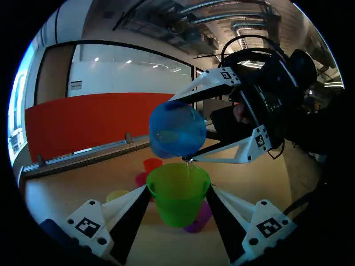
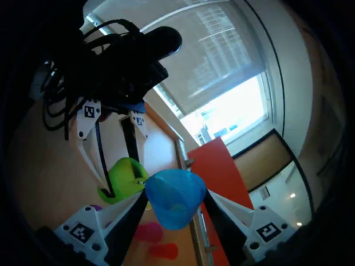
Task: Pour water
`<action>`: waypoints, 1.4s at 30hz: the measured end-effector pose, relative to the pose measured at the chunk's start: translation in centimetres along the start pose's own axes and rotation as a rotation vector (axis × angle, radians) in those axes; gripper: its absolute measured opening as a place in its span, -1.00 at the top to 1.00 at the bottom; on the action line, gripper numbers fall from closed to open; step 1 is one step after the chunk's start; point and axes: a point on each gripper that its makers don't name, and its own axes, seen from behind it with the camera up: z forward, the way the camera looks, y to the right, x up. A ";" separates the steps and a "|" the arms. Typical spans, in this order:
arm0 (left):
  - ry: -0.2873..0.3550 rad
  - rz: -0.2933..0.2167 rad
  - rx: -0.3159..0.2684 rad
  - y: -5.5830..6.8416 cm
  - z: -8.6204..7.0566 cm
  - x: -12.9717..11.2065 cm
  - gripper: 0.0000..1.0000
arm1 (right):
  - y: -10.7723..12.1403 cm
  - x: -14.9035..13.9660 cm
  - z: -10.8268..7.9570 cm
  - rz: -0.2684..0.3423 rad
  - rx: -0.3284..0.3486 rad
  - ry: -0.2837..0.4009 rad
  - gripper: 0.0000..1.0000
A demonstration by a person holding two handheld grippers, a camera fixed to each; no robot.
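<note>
Blue translucent plastic cup (image 1: 177,128) is held in the air above the light wooden table (image 1: 257,181) and tipped over. Its lower lip sits just above the rim of the green translucent plastic cup (image 1: 178,197). A thin stream of water (image 1: 188,163) falls from that lip into the green cup. The blue cup has a smooth tapered wall, and a pale patch shows through it.

Right gripper (image 2: 175,195): jaws part-closed, both fingers pressed on the blue cup's sides.
Left gripper (image 1: 177,188): same, both fingers clamped on the green cup. That cup is upright, mouth open upward, directly below the blue one.

In the right gripper view the green cup sits just left of the blue cup's rim, between the left gripper's white fingers.

On the table behind the green cup:
- red cup (image 1: 152,164)
- magenta cup (image 1: 141,179)
- yellow cup (image 1: 116,195)
- purple cup (image 1: 200,216), close behind the green cup

Markings: black-and-white square fiducial tags (image 1: 87,226) on the white finger bases of both grippers. They are patterns, not text. Can't make out any brand or writing on the cups.
</note>
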 end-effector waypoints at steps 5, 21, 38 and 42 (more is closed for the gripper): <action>-0.001 0.003 0.000 0.0 0.0 0.0 -0.72 | 0.1 0.0 0.1 -0.026 -0.004 -0.002 -0.82; -0.002 0.008 -0.003 0.2 0.0 0.1 -0.72 | 0.9 0.1 0.2 -0.087 -0.020 -0.006 -0.83; 0.000 0.009 -0.006 0.2 0.1 0.2 -0.72 | 1.1 0.3 0.4 -0.142 -0.028 -0.008 -0.83; -0.003 0.009 -0.004 0.2 0.1 0.1 -0.72 | 1.4 0.1 0.5 -0.157 -0.035 -0.012 -0.83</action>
